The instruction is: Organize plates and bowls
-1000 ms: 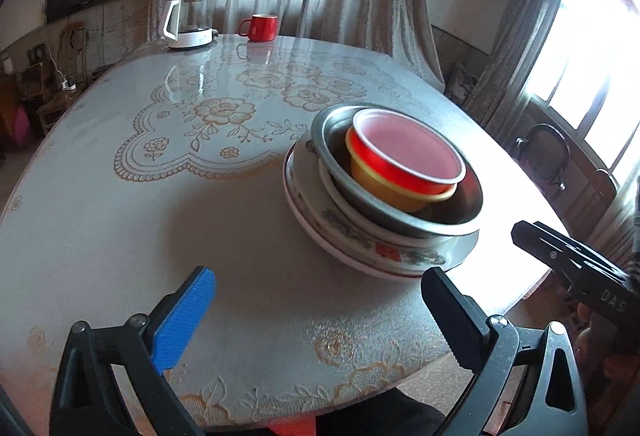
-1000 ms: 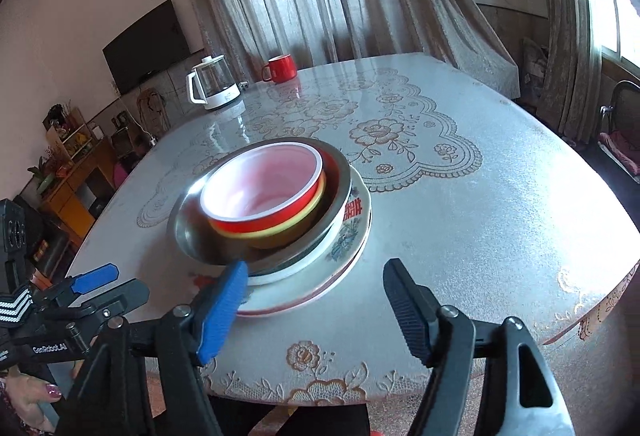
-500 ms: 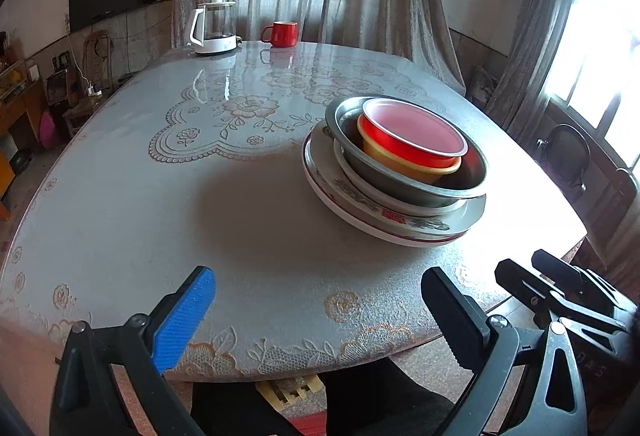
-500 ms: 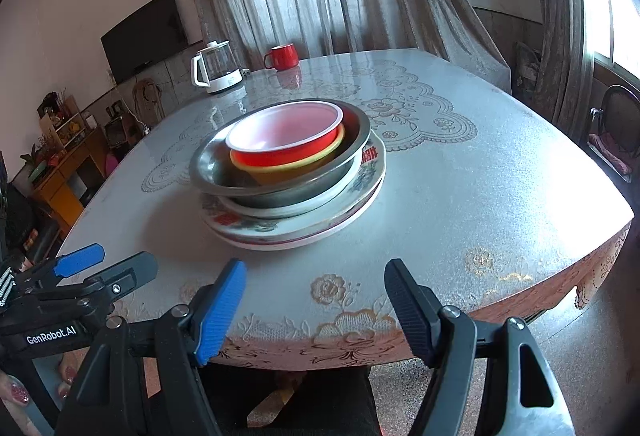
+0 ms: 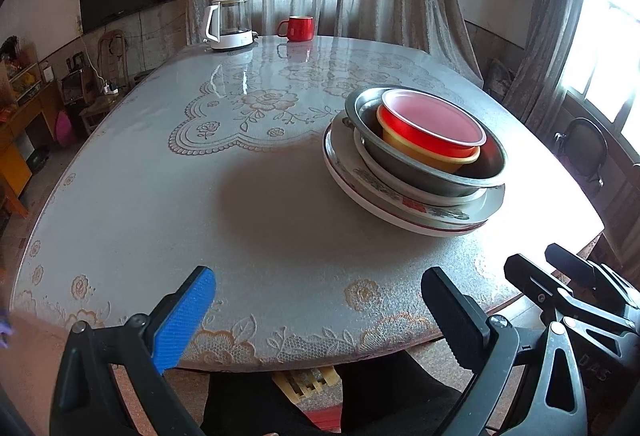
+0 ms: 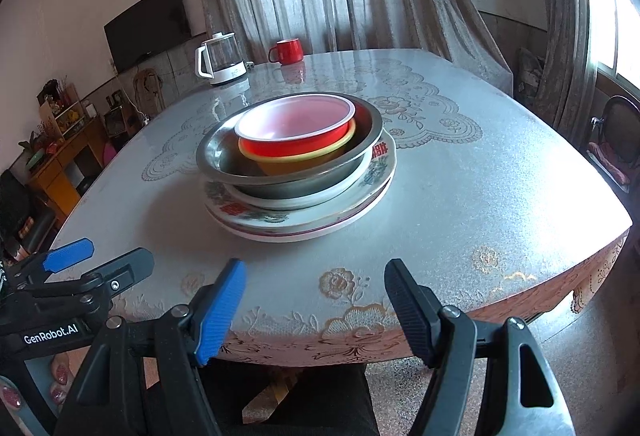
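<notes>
Nesting by size explains the pile: a red bowl [image 6: 295, 126] sits inside a yellow bowl [image 6: 298, 160], both in a steel basin [image 6: 288, 172], which rests on a white dish [image 6: 296, 198] atop two wide plates [image 6: 308, 222]. The widest pieces lie lowest, so the pile has a broad base and the small light bowls cannot slide off. It stands on the tabletop [image 6: 480, 196], somewhat toward its near edge, within reach of the person holding the tools. The basin sits off-centre and tilted, its rim hanging past the dish on one side, so the pile looks roughly settled, not squared.

Both tools hang just off the near edge, apart from the pile and touching nothing. The left gripper [image 5: 320, 310] has its fingers [image 5: 184, 320] released and spread wide, with only bare cloth between them. The right gripper [image 6: 314, 310] is likewise released and empty, its fingers [image 6: 220, 310] spread. Each shows at the edge of the other's view, so they flank the person's lap side by side.

Judging by this, the stacking appears done, the tools parked clear so as not to knock it. A kettle [image 6: 220, 60] and a red mug [image 6: 287, 51] stand at the far edge, well apart from the pile.
</notes>
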